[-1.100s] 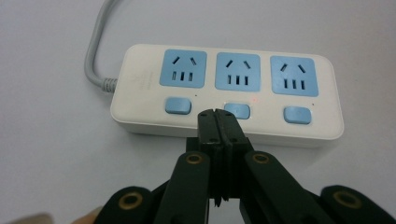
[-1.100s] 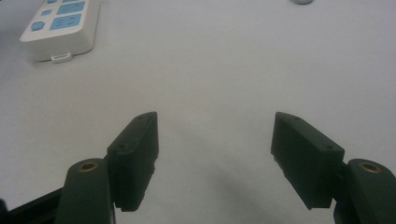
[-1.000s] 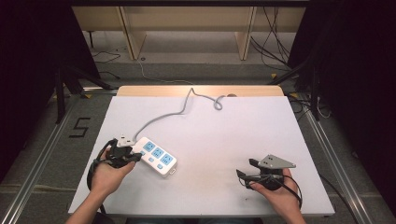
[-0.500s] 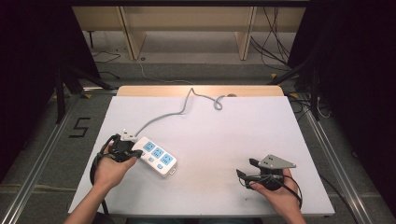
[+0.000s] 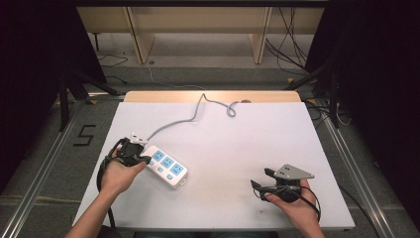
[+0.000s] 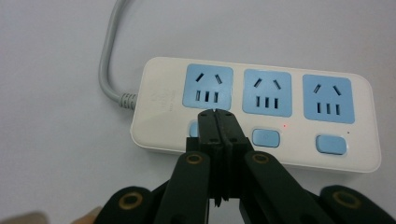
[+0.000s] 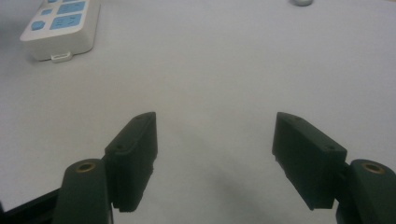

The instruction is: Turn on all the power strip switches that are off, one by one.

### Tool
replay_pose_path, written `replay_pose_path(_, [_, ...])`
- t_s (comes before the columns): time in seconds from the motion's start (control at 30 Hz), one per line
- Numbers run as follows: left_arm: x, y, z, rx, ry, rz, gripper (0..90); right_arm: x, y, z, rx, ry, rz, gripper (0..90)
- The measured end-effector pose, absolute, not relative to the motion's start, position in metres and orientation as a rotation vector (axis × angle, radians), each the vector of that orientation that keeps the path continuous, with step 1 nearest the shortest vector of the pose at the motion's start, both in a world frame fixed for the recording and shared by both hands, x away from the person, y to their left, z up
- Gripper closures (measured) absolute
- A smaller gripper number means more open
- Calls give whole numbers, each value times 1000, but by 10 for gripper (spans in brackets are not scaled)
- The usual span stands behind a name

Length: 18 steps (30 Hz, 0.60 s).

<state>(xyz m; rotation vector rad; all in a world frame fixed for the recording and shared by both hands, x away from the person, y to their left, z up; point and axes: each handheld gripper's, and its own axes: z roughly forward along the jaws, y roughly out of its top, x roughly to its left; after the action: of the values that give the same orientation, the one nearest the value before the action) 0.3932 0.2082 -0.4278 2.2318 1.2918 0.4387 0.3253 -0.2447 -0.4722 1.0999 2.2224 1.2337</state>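
A white power strip (image 5: pixel 166 166) with three blue sockets and three blue switches lies on the table's left half, its grey cable (image 5: pixel 198 111) running to the far edge. My left gripper (image 5: pixel 145 159) is shut with nothing between its jaws. In the left gripper view its closed tips (image 6: pixel 217 114) sit over the leftmost switch (image 6: pixel 193 129) of the power strip (image 6: pixel 289 135), covering most of it; whether they press it I cannot tell. A tiny red light (image 6: pixel 284 125) glows by the middle switch (image 6: pixel 265 137). My right gripper (image 5: pixel 260 179) rests open at the front right, holding nothing.
In the right gripper view the open right gripper (image 7: pixel 215 144) faces bare white table, with the strip's end (image 7: pixel 60 23) far off at the top left. A wooden board edges the table's far side (image 5: pixel 213 96). Dark stands and loose cables stand on the floor around it.
My left gripper has edged slightly toward the strip's cable end. The right hand has not moved.
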Motion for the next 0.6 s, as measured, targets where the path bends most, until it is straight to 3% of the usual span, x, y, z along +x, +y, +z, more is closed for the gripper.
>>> replay_pose_path(0.6, [406, 206, -430, 2266, 1319, 406, 897, 326, -245, -472, 1100, 2220, 1230, 319])
